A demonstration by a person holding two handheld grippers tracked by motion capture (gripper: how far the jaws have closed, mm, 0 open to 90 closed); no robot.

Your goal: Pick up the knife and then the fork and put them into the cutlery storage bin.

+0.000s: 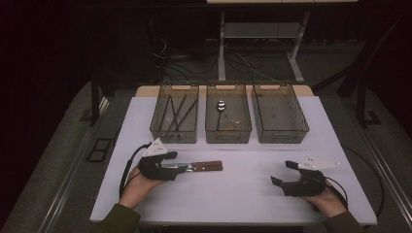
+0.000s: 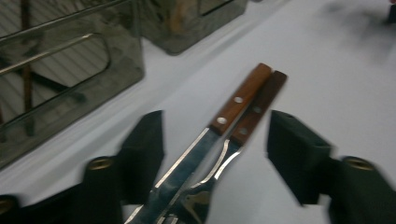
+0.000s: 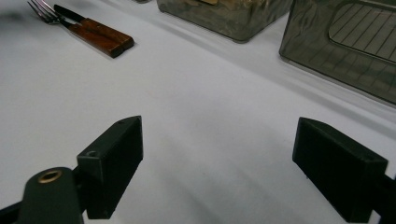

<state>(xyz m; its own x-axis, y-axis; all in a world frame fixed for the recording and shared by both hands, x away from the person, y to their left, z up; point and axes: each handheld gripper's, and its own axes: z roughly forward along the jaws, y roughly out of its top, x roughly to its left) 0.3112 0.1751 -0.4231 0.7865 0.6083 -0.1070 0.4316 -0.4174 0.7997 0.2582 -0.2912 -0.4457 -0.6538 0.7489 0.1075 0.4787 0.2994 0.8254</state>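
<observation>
Jaws of your left gripper stand apart, one on either side of a knife and a fork that lie side by side on the white table, wooden handles pointing away from you; whether the jaws touch the metal you cannot tell. Your right gripper rests low near the table's right front, well apart from the cutlery, its jaws wide with bare table between them. Beyond, three smoky bins sit in a row: the left bin holds long utensils, the middle bin a spoon.
</observation>
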